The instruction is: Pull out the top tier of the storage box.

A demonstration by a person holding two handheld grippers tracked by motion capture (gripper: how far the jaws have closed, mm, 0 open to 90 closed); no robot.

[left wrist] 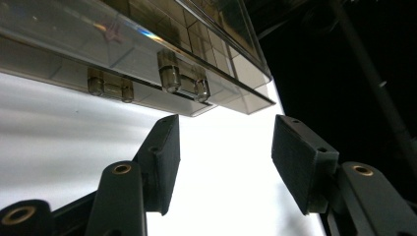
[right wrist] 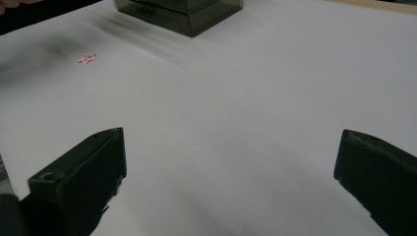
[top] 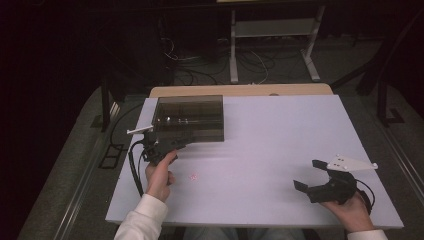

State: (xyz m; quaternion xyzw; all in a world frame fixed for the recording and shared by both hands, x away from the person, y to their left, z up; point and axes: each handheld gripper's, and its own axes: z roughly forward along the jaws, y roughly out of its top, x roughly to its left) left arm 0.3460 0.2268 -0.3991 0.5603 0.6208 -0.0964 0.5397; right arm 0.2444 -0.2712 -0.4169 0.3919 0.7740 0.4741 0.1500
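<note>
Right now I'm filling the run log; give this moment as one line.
left tool: open, beside smoky clear box | right tool: open, over table | pink star: loose

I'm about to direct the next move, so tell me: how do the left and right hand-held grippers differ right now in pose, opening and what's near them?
The left hand-held gripper sits at the near edge of the smoky clear box, by its clasps; the right hand-held gripper rests far off over bare white table. The left's jaws stand partly open, the right's much wider. The pink star lies nearer the left. Both hold nothing.
</note>
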